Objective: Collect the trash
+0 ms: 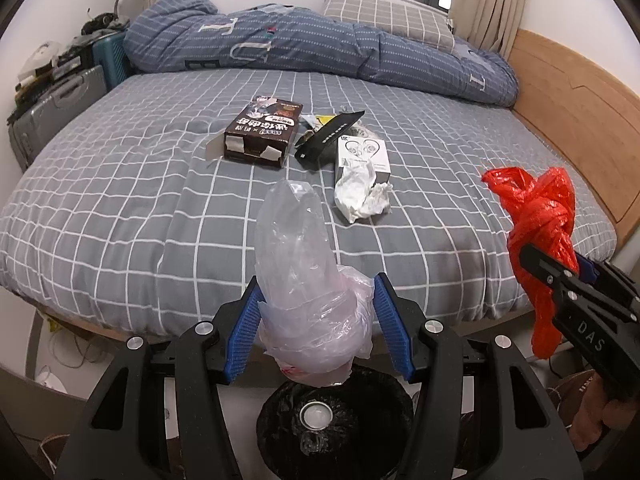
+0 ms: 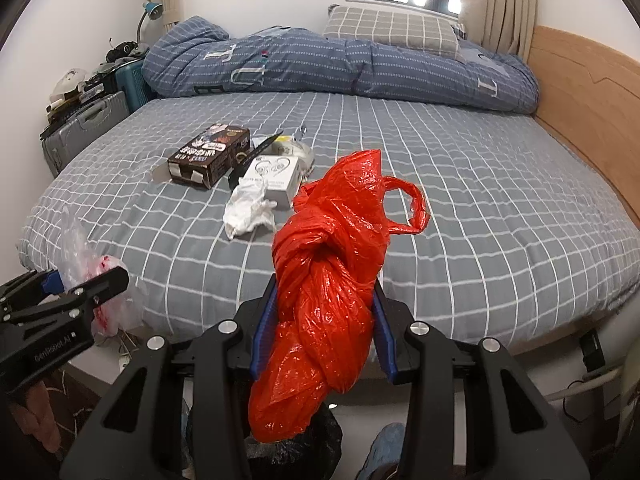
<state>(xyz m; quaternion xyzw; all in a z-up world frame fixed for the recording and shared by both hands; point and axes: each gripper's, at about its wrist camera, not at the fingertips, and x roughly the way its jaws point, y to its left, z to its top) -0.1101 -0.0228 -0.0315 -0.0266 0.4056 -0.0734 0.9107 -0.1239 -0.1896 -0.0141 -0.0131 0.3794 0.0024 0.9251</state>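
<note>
My left gripper [image 1: 316, 300] is shut on a clear plastic bag [image 1: 296, 256] and holds it over a black-lined trash bin [image 1: 360, 408] by the bed's near edge. My right gripper [image 2: 325, 312] is shut on a knotted red plastic bag [image 2: 328, 280], also above the bin [image 2: 296, 448]. On the bed lie a brown carton [image 1: 260, 132], a black wrapper [image 1: 328, 136], a white earphone box [image 1: 364, 156] and crumpled white paper [image 1: 360, 196]. The red bag [image 1: 540, 224] shows at the right in the left wrist view.
The grey checked bed [image 1: 120, 200] fills both views. A rolled blue duvet [image 1: 320, 52] and a pillow [image 1: 384, 16] lie at the far side. A wooden headboard [image 1: 580, 120] is at the right, suitcases [image 1: 56, 108] at the left.
</note>
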